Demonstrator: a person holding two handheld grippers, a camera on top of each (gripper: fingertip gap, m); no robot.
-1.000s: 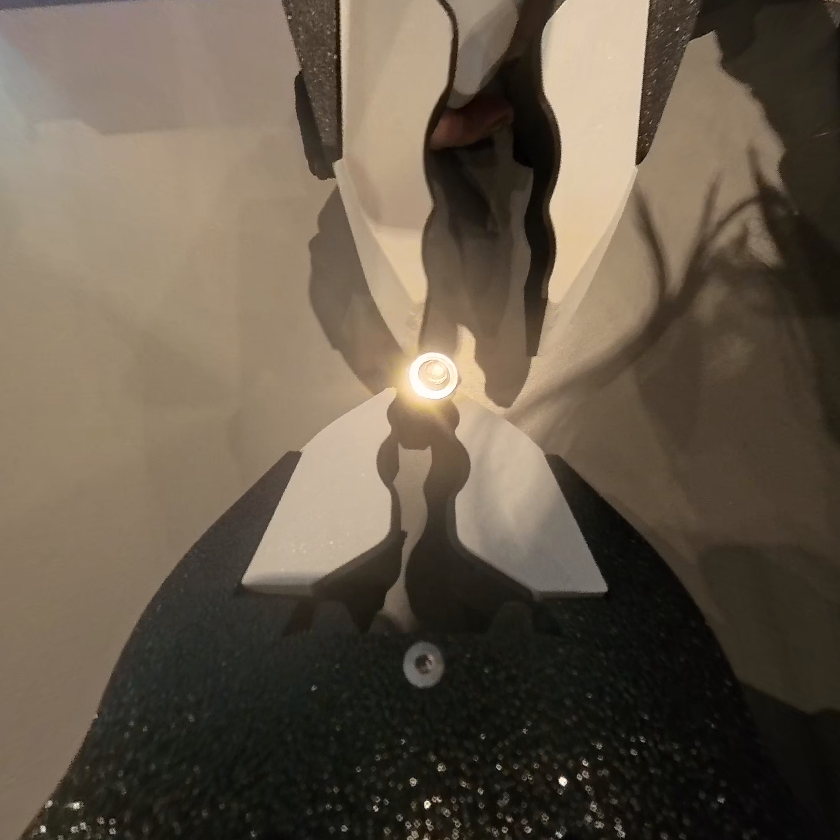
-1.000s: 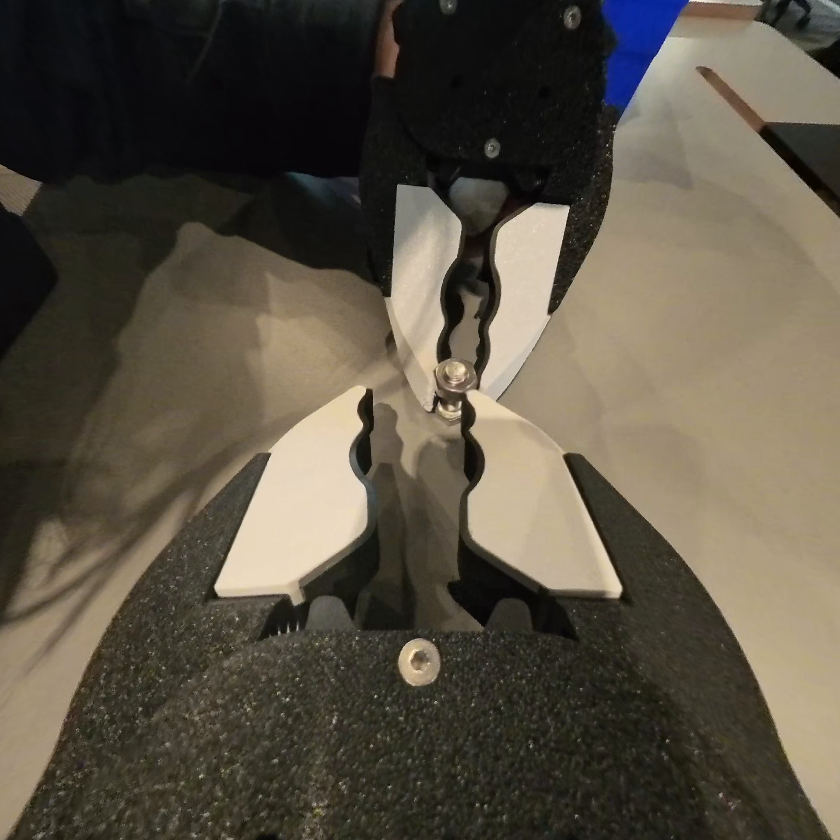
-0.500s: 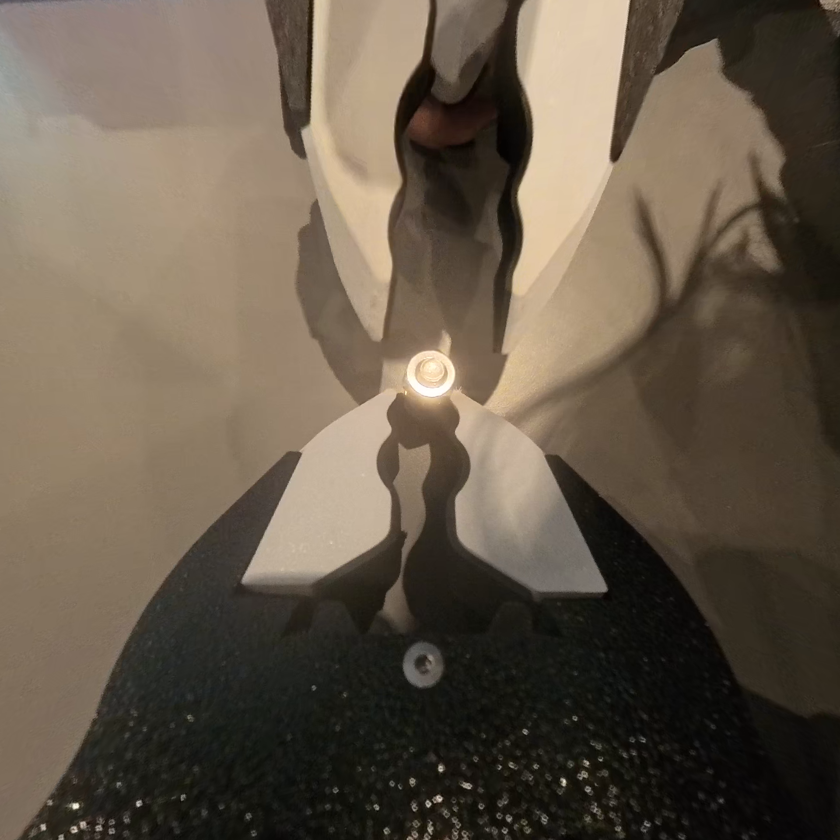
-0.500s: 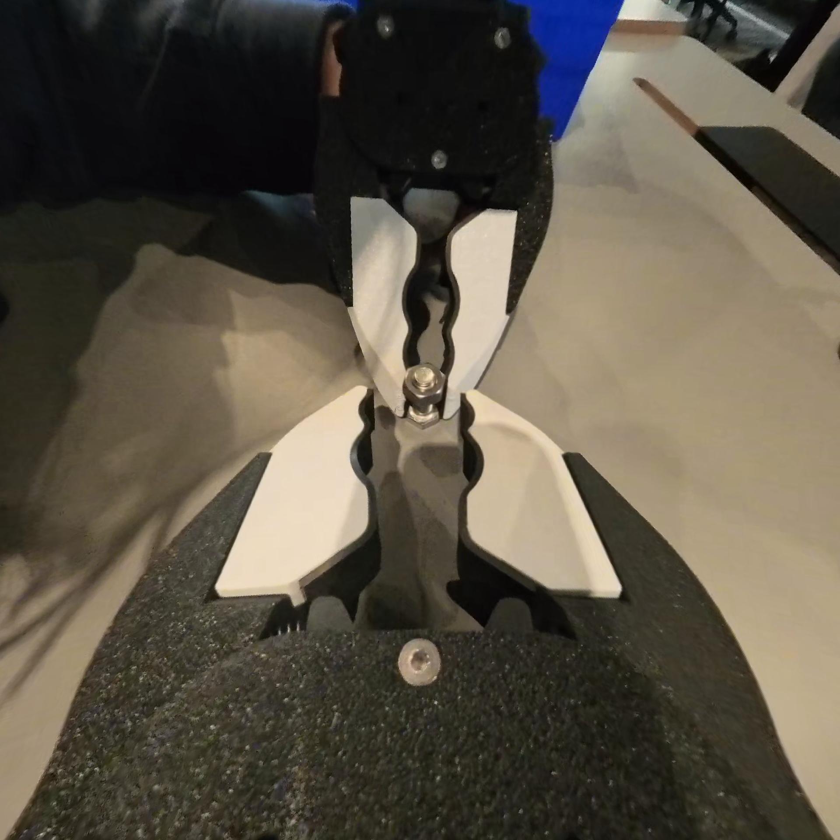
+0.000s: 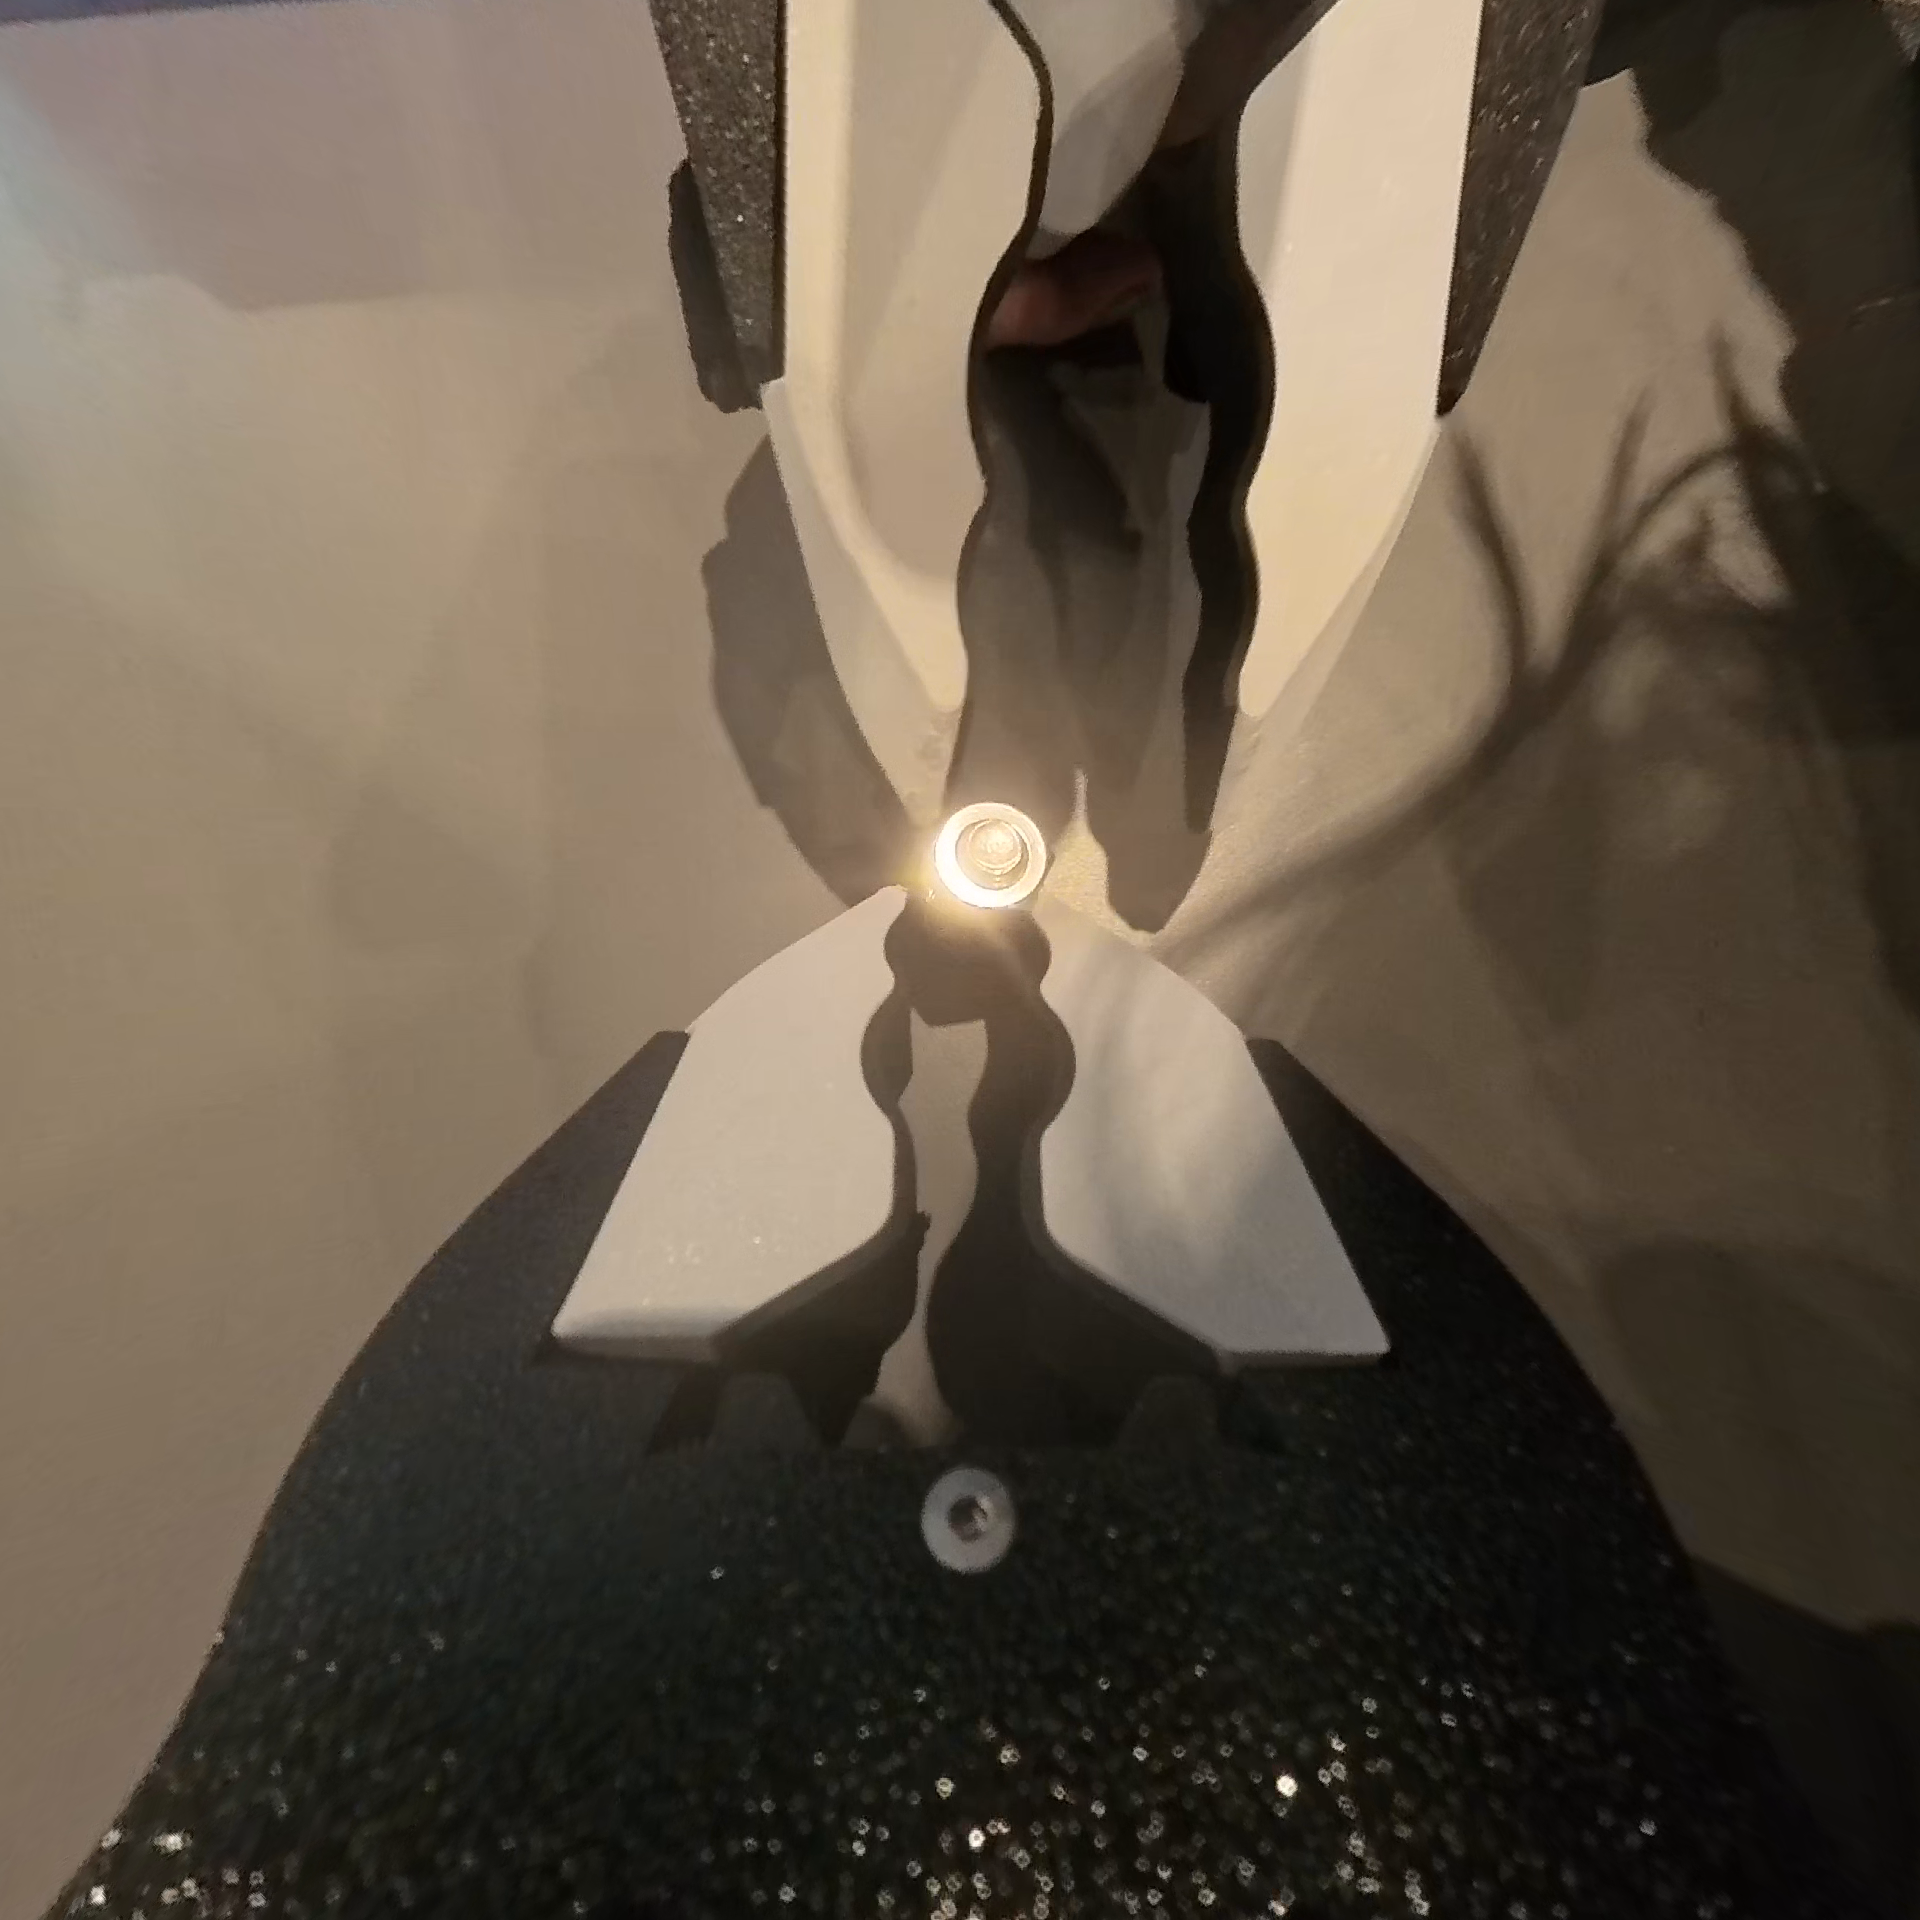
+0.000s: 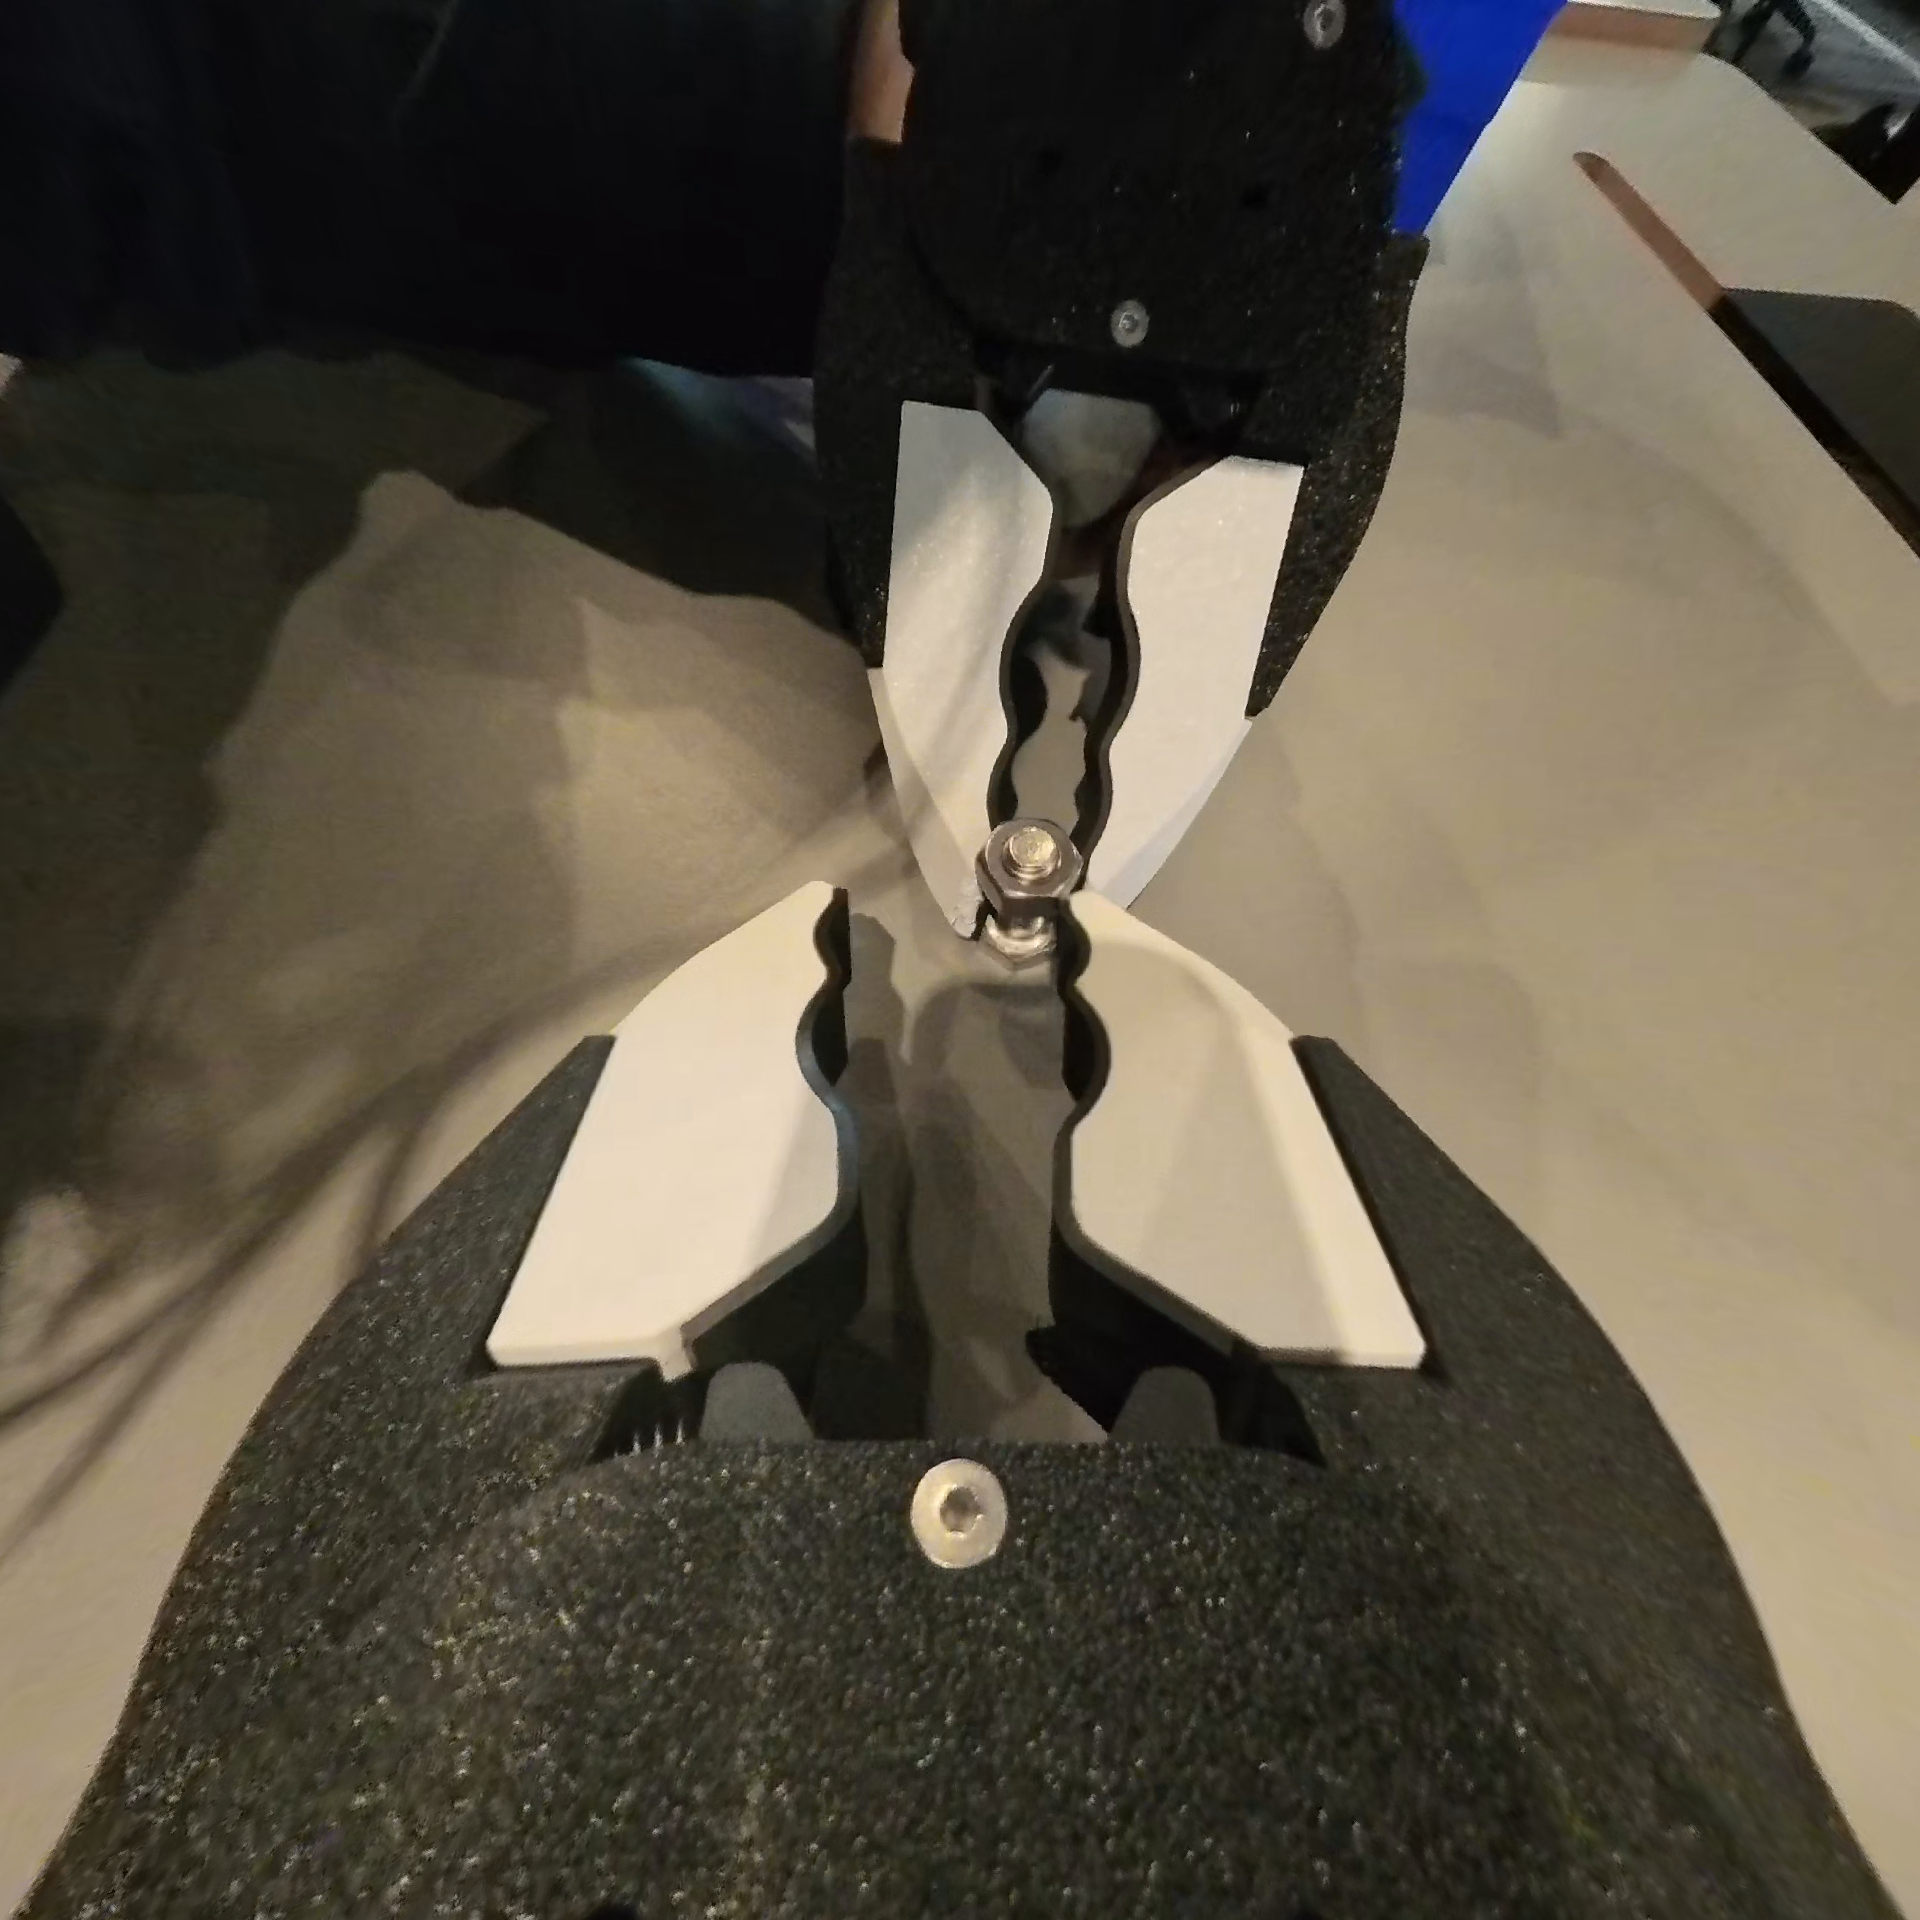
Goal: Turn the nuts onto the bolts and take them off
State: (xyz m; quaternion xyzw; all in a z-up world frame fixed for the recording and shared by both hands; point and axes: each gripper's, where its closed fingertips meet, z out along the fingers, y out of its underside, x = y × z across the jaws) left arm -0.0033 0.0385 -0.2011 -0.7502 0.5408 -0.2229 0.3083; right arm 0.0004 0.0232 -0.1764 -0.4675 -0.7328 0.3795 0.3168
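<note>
One nut (image 6: 1029, 860) sits near the bolt (image 6: 1020, 928) tip, so spin-on or removal is unfinished. Left hand-held gripper (image 5: 966, 935) clamps bolt; right hand-held gripper (image 6: 951, 914) gapes, w/ one finger (image 6: 1174, 1122) touching it.

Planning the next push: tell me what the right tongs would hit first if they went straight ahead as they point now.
Most likely the nut on the bolt held by the left tongs. It sits right at the tip of the open right tongs, already about touching one finger, though depth is hard to judge.
</note>
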